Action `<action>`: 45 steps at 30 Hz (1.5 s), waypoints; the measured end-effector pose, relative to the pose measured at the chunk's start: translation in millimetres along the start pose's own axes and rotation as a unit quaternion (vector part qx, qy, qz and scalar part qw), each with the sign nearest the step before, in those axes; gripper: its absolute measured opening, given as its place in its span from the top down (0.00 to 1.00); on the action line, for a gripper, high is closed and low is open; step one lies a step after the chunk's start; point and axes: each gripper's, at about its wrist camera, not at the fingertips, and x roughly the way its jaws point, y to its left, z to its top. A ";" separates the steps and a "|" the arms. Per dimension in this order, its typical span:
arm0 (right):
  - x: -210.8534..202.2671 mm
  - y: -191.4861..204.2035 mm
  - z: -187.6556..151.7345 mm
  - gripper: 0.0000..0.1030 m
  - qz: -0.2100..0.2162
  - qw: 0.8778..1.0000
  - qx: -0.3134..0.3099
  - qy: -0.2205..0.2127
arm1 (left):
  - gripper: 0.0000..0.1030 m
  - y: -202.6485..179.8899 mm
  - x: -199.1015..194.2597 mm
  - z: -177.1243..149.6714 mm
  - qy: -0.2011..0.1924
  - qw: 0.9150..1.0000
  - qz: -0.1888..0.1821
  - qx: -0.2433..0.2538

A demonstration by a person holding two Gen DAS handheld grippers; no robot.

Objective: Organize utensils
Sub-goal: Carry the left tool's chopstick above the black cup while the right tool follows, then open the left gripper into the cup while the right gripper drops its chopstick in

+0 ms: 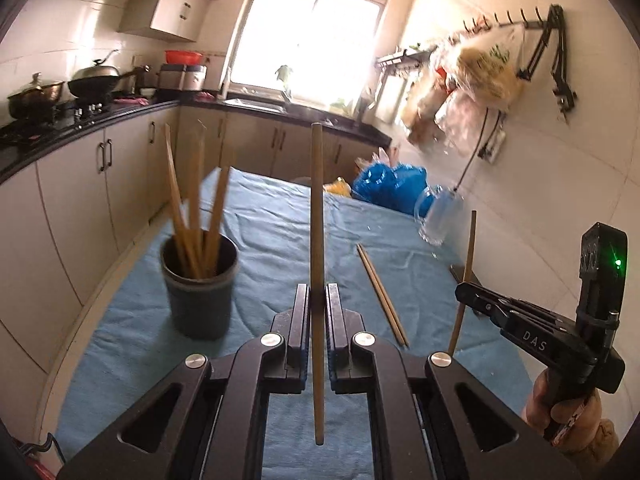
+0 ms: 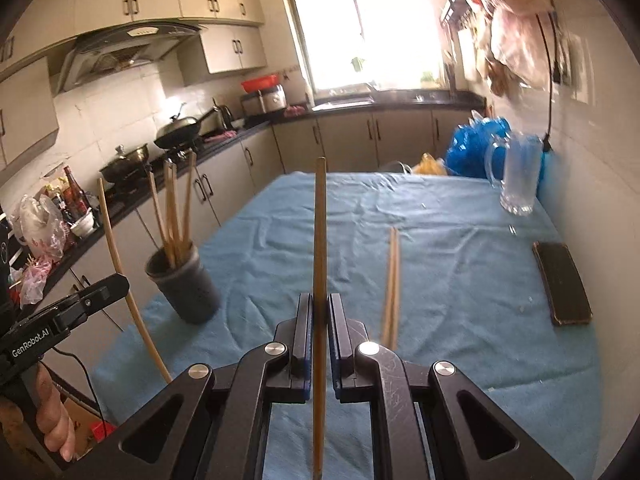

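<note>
On the blue-clothed surface (image 1: 280, 220), the dark holder (image 1: 199, 288) at 10 o'clock is already carrying several chopsticks (image 1: 196, 216). Left tongs (image 1: 319, 300) are clamping one upright chopstick (image 1: 317, 208); right tongs (image 2: 320, 312) are clamping another (image 2: 320, 220). One pair (image 2: 392, 276) is lying loose at 1 o'clock, untouched. Judging: roughly half done, two in transit, two waiting.
</note>
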 end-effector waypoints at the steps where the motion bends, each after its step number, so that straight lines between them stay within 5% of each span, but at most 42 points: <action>1: 0.2 3.9 2.2 0.93 0.004 1.000 -0.001 -0.004 | 0.94 3.3 -3.5 2.9 -0.005 1.000 -0.001 -0.004; 14: 30.8 63.4 61.0 0.92 0.081 0.995 0.018 -0.058 | 0.94 79.1 -53.3 60.4 -0.089 0.994 0.015 -0.066; 23: 58.5 120.8 119.5 0.92 0.132 0.984 0.027 -0.113 | 0.94 102.5 -38.1 112.8 -0.134 0.989 0.035 -0.053; 28: 86.0 143.3 128.9 0.92 0.119 0.984 0.018 -0.131 | 0.94 111.9 -3.0 122.2 -0.124 0.990 0.042 -0.047; 36: 140.7 142.8 107.4 0.92 0.088 0.993 0.010 -0.077 | 0.94 130.5 60.1 106.6 -0.049 0.995 0.055 -0.061; 45: 158.5 131.6 85.5 0.92 0.090 0.995 0.016 -0.033 | 0.94 124.4 66.4 93.4 -0.037 0.995 0.079 -0.047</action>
